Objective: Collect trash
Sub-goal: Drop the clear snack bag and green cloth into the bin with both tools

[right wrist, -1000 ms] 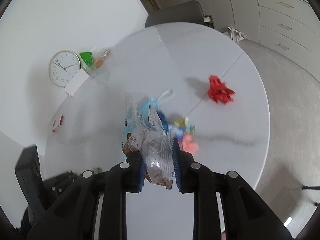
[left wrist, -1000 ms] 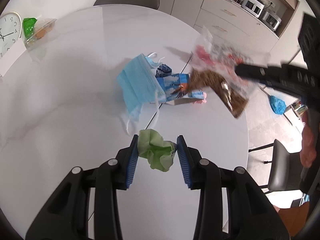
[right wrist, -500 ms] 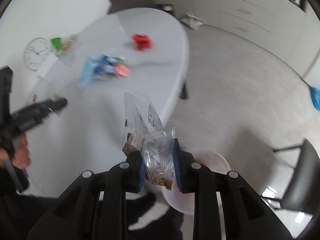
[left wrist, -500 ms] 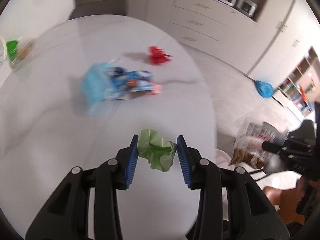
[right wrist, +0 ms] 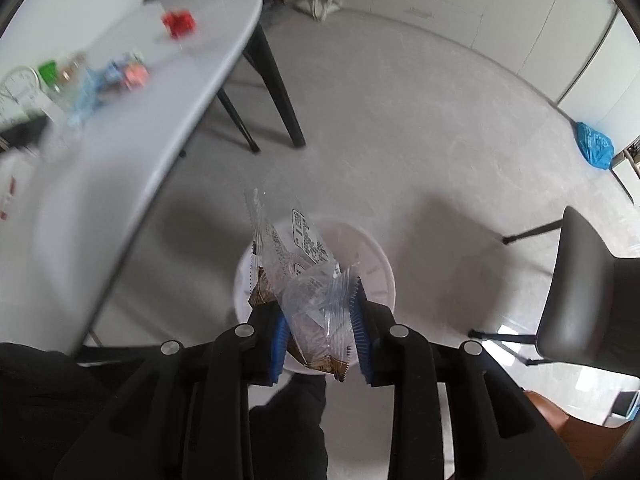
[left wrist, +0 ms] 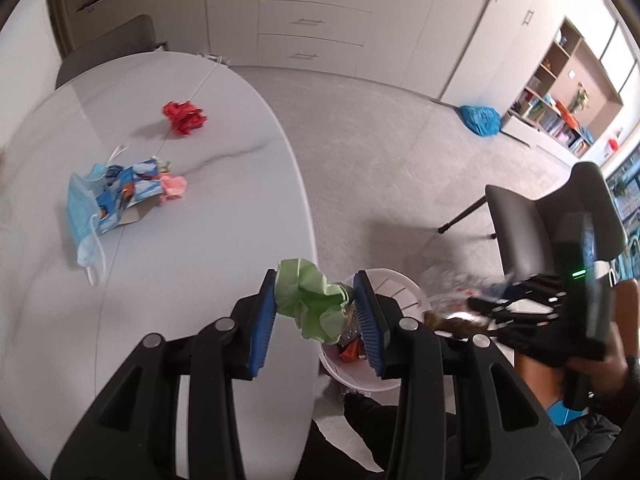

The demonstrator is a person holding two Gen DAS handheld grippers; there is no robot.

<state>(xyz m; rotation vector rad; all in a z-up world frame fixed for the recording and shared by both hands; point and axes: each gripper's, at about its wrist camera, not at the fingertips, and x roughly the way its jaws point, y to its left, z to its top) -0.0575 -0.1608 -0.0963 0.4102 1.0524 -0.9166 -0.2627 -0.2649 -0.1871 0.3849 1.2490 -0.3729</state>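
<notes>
Crumpled paper and wrappers lie on the white table (left wrist: pixel 168 264) at the far left of our left wrist view: a blue face mask (left wrist: pixel 82 208) under a printed carton (left wrist: pixel 128 192), a pink scrap (left wrist: pixel 174 186) just beside them, and a red paper ball (left wrist: pixel 185 117) further back, apart from the pile. We judge these are what is left to collect.

Moving right, our left gripper (left wrist: pixel 316 308) pinches a green paper wad (left wrist: pixel 310 300) between its blue pads, jaws pressed in on it. It hangs past the table edge, partly over the white bin (left wrist: pixel 400 292) on the floor, presumably carried there to be dropped. Some trash lies inside the bin already.

Further right, our right gripper (right wrist: pixel 320 320) points steeply down over the same bin (right wrist: pixel 376 256). A clear snack wrapper (right wrist: pixel 308 292) with brown contents sits between its pads; the jaws have just been opening, yet the wrapper looks lightly caught between them, its upper end standing above the fingertips. We judge this is the release, with the wrapper directly above the bin's mouth so it falls in.
</notes>
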